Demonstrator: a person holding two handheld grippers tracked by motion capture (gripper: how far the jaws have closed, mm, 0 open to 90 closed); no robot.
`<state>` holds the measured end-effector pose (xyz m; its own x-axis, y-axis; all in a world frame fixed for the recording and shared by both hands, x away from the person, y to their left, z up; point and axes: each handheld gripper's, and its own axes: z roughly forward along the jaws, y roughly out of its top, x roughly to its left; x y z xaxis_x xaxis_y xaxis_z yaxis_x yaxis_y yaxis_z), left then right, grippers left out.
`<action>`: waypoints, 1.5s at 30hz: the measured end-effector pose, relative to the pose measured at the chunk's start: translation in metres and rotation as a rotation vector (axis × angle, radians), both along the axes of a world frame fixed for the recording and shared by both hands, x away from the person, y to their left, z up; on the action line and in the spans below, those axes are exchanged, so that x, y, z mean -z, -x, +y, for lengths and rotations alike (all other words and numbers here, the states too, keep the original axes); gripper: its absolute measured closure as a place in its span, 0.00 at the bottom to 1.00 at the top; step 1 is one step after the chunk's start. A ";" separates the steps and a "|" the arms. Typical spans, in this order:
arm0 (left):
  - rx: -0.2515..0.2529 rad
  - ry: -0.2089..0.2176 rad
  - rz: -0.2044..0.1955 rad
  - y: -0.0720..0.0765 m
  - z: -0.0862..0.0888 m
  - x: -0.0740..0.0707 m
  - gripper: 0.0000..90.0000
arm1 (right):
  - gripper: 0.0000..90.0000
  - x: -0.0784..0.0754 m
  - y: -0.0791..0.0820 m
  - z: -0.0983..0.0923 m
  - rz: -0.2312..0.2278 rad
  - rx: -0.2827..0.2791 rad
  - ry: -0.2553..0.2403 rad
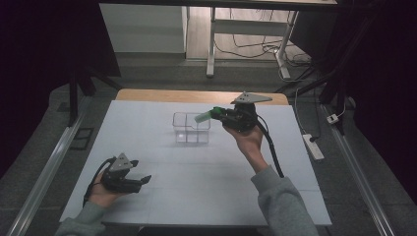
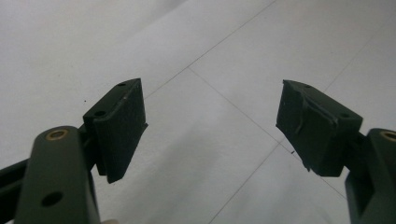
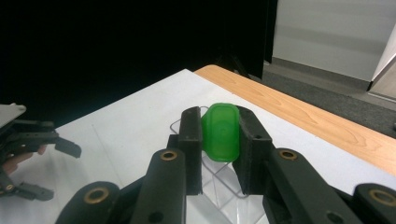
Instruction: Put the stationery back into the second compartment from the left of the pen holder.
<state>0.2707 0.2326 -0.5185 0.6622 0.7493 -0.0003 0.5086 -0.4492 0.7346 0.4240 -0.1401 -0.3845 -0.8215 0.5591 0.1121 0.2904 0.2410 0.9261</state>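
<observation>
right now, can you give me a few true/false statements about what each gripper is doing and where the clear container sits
1. The right gripper is shut on the green object. True.
2. The left gripper holds a green object. False: it is open, with bare white table surface between its jaws.
3. The clear container stands on the white surface. True.
4. The green object lies flat on the table beside the left gripper. False: it is held up at the container's top edge.
</observation>
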 end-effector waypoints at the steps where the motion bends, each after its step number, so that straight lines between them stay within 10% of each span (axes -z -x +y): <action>1: -0.001 0.002 0.000 0.000 0.000 0.000 0.26 | 0.83 -0.001 -0.002 0.002 0.001 0.001 0.006; 26: 0.008 -0.010 0.008 -0.001 0.001 0.002 0.26 | 0.81 0.024 -0.036 0.040 0.077 0.016 0.092; 33: 0.009 -0.013 0.007 -0.001 0.001 0.002 0.26 | 0.56 0.022 -0.034 0.039 0.050 0.040 0.090; 45: 0.007 -0.012 0.008 -0.001 0.000 0.002 0.26 | 0.53 0.021 -0.025 0.032 0.057 0.004 0.127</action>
<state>0.2720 0.2331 -0.5203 0.6671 0.7449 0.0039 0.5111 -0.4615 0.7251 0.4492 -0.1083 -0.4056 -0.8137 0.5748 0.0868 0.3428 0.3539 0.8702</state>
